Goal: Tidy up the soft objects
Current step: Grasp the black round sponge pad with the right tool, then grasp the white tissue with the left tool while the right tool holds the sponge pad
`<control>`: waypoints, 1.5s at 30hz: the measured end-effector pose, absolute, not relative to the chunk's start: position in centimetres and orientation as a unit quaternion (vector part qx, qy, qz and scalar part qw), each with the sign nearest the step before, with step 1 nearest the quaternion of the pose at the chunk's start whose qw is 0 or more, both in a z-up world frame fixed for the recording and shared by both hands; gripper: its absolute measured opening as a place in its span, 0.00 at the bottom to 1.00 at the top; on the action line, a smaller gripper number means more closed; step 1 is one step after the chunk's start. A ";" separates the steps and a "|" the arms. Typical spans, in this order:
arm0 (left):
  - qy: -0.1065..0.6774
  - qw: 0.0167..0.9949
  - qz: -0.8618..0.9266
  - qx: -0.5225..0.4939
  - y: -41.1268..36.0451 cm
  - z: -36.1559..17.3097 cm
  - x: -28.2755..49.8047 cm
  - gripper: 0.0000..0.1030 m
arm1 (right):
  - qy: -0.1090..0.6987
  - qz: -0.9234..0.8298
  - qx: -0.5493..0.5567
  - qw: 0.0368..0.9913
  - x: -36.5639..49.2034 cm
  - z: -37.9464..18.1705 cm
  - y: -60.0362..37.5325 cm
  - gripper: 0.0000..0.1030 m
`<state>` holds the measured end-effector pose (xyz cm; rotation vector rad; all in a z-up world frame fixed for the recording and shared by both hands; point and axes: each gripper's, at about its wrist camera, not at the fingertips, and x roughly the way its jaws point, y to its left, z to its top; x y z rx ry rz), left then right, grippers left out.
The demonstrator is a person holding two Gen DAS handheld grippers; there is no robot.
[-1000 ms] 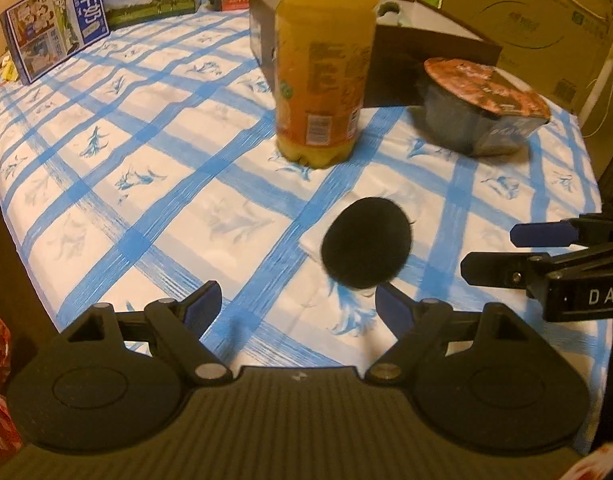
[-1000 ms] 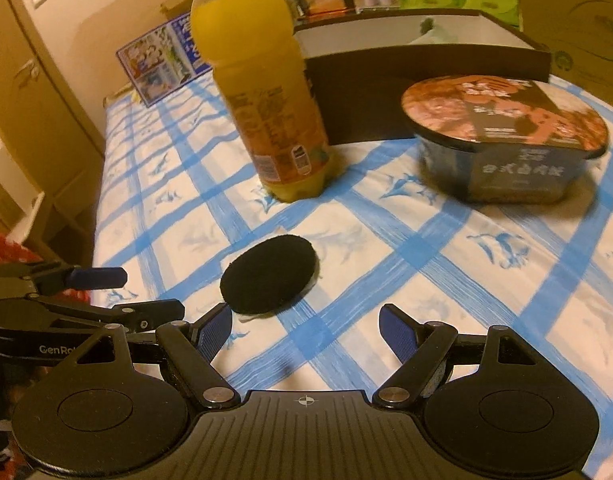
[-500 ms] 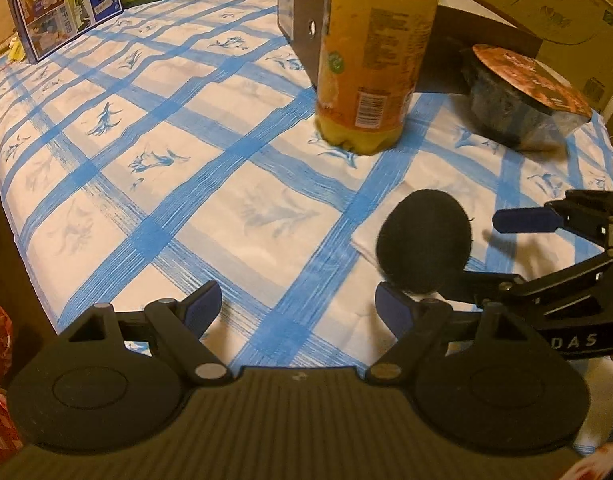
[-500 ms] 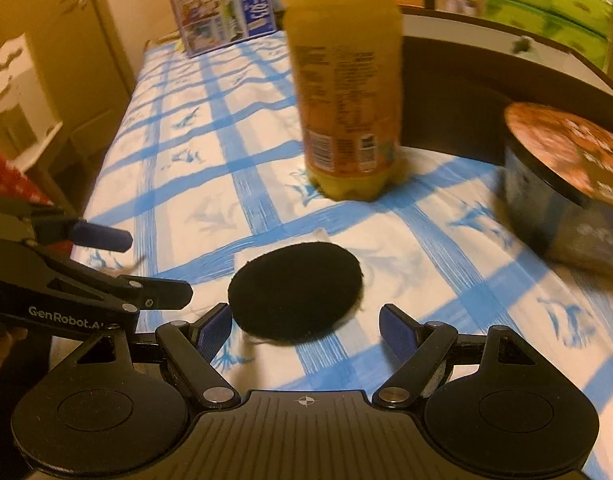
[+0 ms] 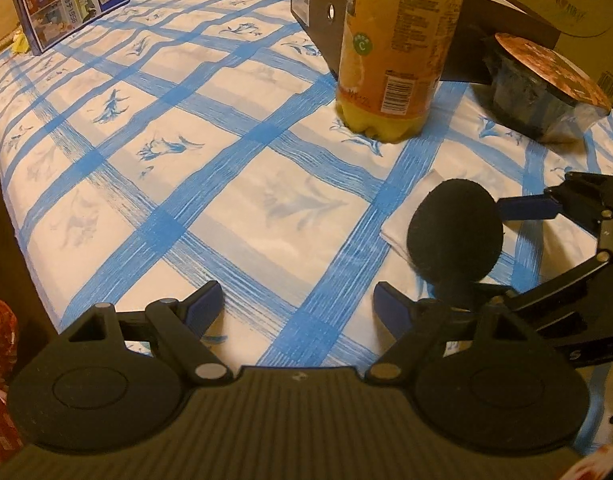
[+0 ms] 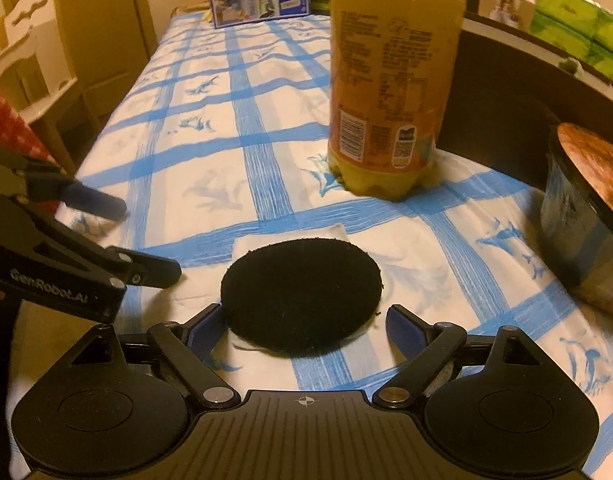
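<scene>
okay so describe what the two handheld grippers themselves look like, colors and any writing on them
Both are matte black plastic. The left gripper and the right gripper each have two angled linkage arms with silver pivot pins, round disc housings, a ribbed body and blue fingertip pads. Seen from the right wrist, the left one's side reads "GenRobot.AI" in white. No cables show.

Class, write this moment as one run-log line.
right gripper: open, straddling black pad | left gripper: open, empty | pad: on white cloth
</scene>
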<state>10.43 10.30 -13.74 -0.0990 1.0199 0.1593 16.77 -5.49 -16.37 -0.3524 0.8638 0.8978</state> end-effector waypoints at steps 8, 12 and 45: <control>0.479 0.875 0.061 -0.042 9.7 -13.3 10.7 0.78 | 0.360 0.432 -0.184 0.806 16.2 -16.0 -5.7 0.74; 0.477 0.877 0.055 -0.038 9.3 -13.1 10.8 0.78 | 0.356 0.427 -0.165 0.815 16.5 -15.4 -6.9 0.72; 0.451 0.890 -0.062 0.035 2.7 -14.8 16.6 0.35 | 0.432 0.302 -0.059 0.848 19.7 -15.4 -15.2 0.72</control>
